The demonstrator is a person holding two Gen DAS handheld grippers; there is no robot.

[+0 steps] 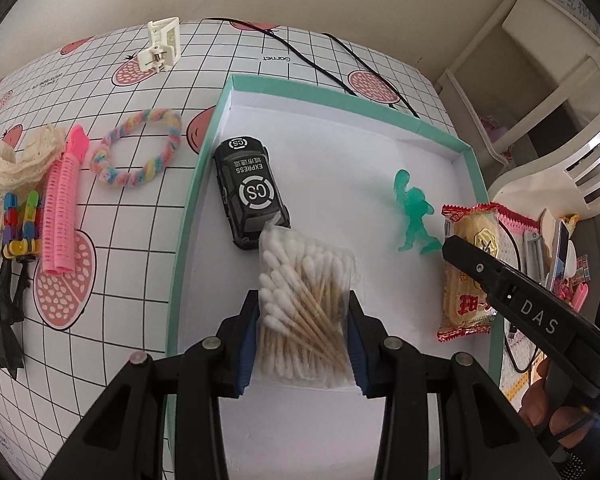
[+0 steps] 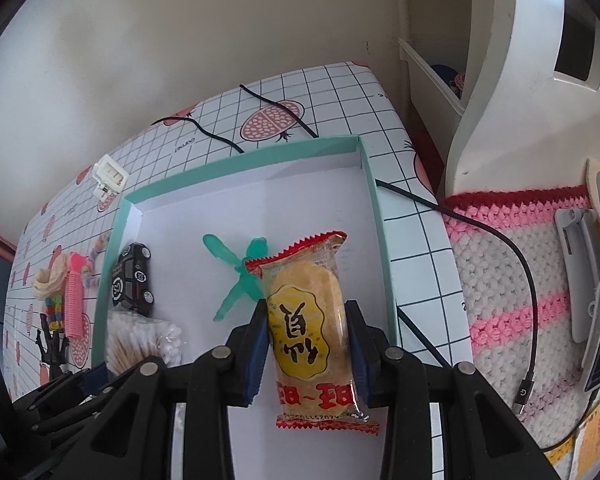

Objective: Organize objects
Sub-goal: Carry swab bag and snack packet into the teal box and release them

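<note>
A teal-rimmed white box [image 1: 198, 184] [image 2: 376, 216] lies on the gridded table. In it are a black toy car [image 1: 250, 192] [image 2: 134, 280] and a green toy figure [image 1: 414, 212] [image 2: 240, 272]. My left gripper [image 1: 302, 340] is shut on a clear bag of cotton swabs [image 1: 304, 300] [image 2: 140, 340] over the box floor. My right gripper [image 2: 308, 344] is shut on a wrapped rice cracker [image 2: 308, 328] [image 1: 466, 272] at the box's right side; its finger shows in the left wrist view [image 1: 512, 300].
Left of the box lie a pastel hair tie [image 1: 140, 148], a pink hair roller [image 1: 62, 208], colourful clips [image 1: 20, 224], cream lace [image 1: 16, 160], a black figure [image 1: 2, 304] and a white clip [image 1: 162, 46]. A crocheted mat [image 2: 512, 304], black cables [image 2: 532, 280] and white shelving [image 2: 500, 80] are right.
</note>
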